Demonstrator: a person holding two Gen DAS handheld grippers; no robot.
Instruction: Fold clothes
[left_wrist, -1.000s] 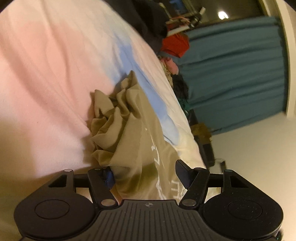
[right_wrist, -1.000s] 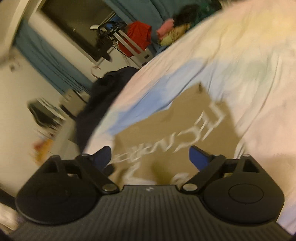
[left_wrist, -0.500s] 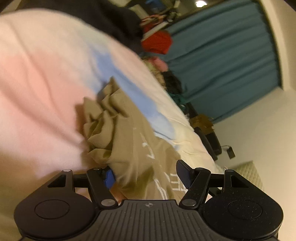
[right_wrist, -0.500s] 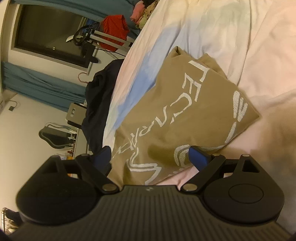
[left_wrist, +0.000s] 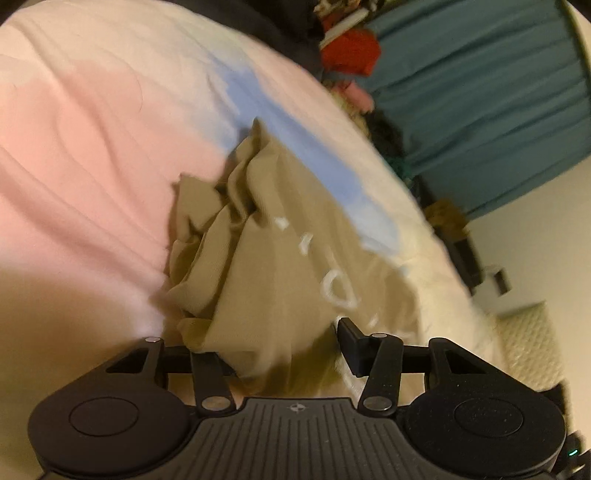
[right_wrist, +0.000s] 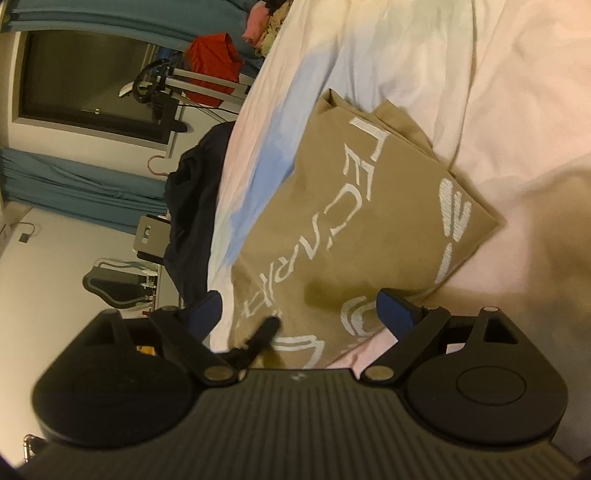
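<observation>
A tan shirt (left_wrist: 280, 266) with white lettering lies on the pink, blue and white bed sheet (left_wrist: 92, 147). Its left side is bunched into folds. My left gripper (left_wrist: 273, 339) is low over the shirt's near edge and its jaws are closing. A fold of cloth fills the gap and covers the left fingertip; the view is blurred and no firm pinch shows. In the right wrist view the shirt (right_wrist: 332, 206) lies flatter, lettering up. My right gripper (right_wrist: 301, 312) stands wide open over its near edge, and the blue pads (right_wrist: 395, 310) touch nothing.
The sheet (right_wrist: 498, 92) stretches away to the right. A dark clothing pile (right_wrist: 192, 206) lies at the bed's edge, with a red garment (right_wrist: 214, 66) on a rack behind it. The teal curtain (left_wrist: 480, 92) and floor clutter lie past the far edge. A black bar (right_wrist: 258, 332) shows by my right gripper's left finger.
The left gripper's jaws have narrowed around the bunched cloth and the view has swung. The right gripper has rolled and sunk closer to the shirt, still wide open.
</observation>
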